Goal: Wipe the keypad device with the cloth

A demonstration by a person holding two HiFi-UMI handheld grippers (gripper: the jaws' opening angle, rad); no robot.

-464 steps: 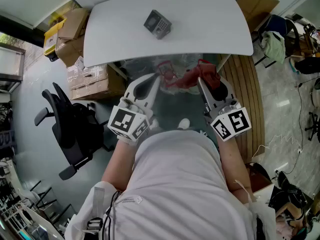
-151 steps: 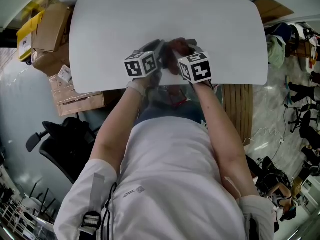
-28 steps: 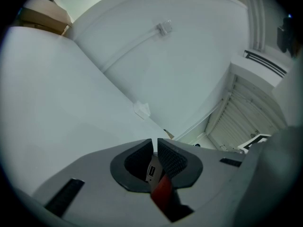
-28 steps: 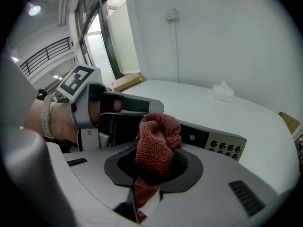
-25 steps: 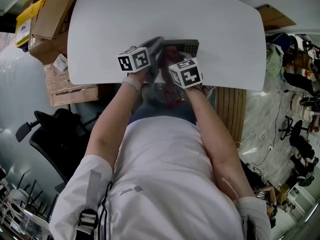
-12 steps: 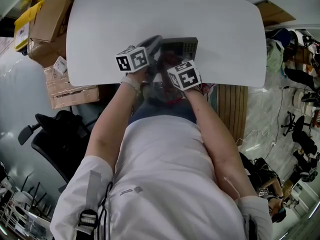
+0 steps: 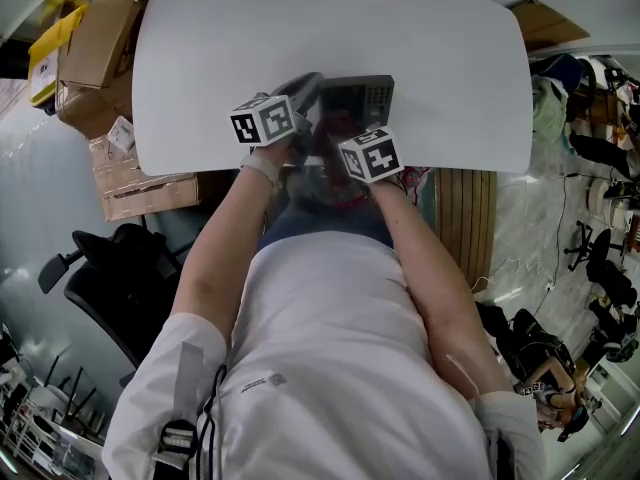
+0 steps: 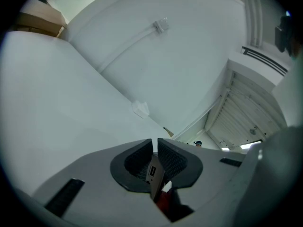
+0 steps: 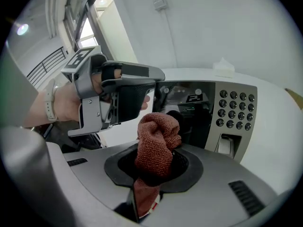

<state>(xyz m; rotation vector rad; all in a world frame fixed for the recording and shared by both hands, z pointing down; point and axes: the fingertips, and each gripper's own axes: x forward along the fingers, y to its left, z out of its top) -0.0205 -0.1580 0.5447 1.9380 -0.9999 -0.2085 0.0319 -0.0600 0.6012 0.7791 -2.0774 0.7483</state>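
The dark keypad device (image 7: pixel 362 92) lies near the front edge of the white table (image 7: pixel 450 58). My left gripper (image 7: pixel 308 88) is shut on its left edge; the left gripper view shows the jaws (image 8: pixel 155 148) pinching a thin side of the device (image 8: pixel 152 174) that has a small port. My right gripper (image 7: pixel 336 133) is shut on a rust-red cloth (image 9: pixel 158 136), bunched up just in front of the device's dark screen (image 9: pixel 189 108). The keypad buttons (image 9: pixel 234 109) sit to the right of the cloth. The left gripper (image 9: pixel 118 96) shows there too, in a person's hand.
Cardboard boxes (image 7: pixel 85 38) are stacked left of the table. A black office chair (image 7: pixel 110 268) stands lower left, and a slatted wooden panel (image 7: pixel 455 208) lies at the right. A small white fitting (image 9: pixel 222 64) sits at the table's far edge.
My right gripper with the cloth has drawn back and down toward the device's near edge, uncovering more of the screen. The left gripper and the device have stayed put.
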